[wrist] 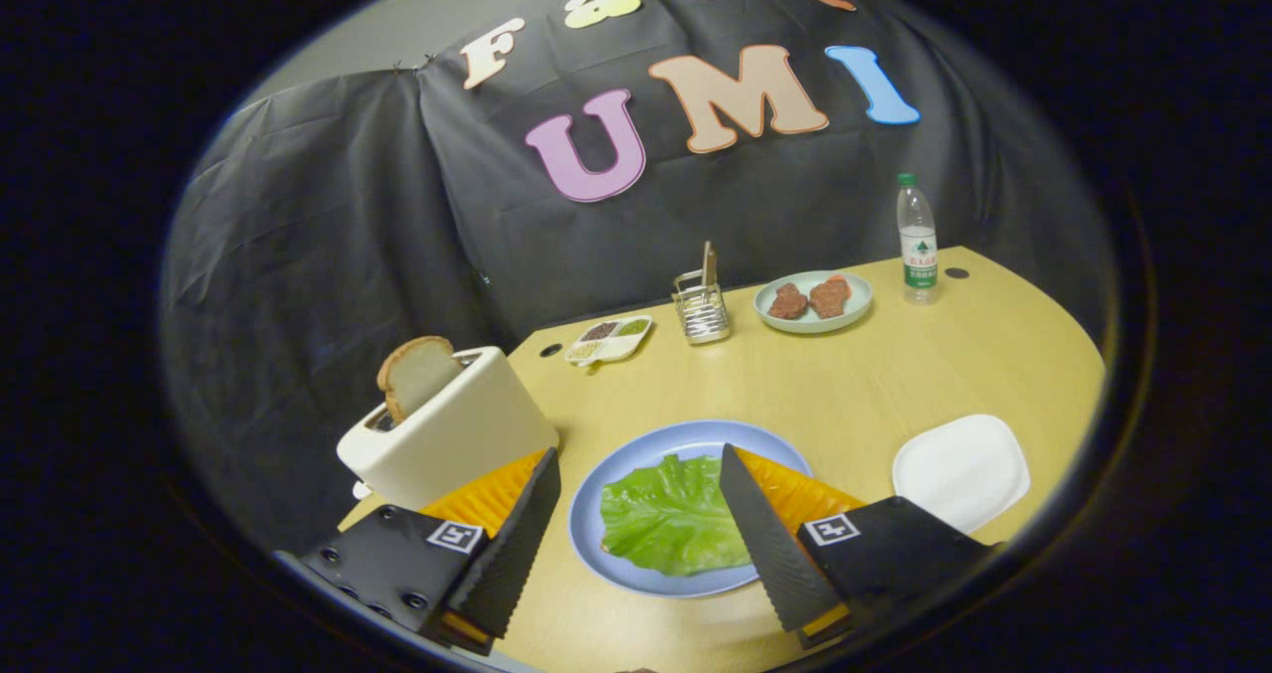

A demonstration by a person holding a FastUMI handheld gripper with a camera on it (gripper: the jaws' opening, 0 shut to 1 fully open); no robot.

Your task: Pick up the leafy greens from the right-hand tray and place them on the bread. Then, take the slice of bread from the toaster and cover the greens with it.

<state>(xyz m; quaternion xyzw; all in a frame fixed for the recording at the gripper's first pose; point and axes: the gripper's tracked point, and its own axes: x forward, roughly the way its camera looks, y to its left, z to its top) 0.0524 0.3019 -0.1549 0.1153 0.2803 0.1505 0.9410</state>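
A green lettuce leaf (671, 516) lies flat on a blue plate (616, 474), covering whatever is under it. My gripper (641, 479) hovers over the plate, open, with the leaf between its two fingers and nothing held. The right finger (765, 539) overlaps the leaf's right edge in the picture. To the left of the plate stands a cream toaster (447, 434) with a slice of bread (415, 373) sticking up out of its slot. Right of the plate sits a white tray (961, 470) with nothing on it.
At the back of the yellow table (874, 385) stand a pale plate with two brown patties (813, 300), a metal holder (702, 307), a divided white dish of seasonings (609, 339) and a water bottle (916, 239). The table's left edge runs just behind the toaster.
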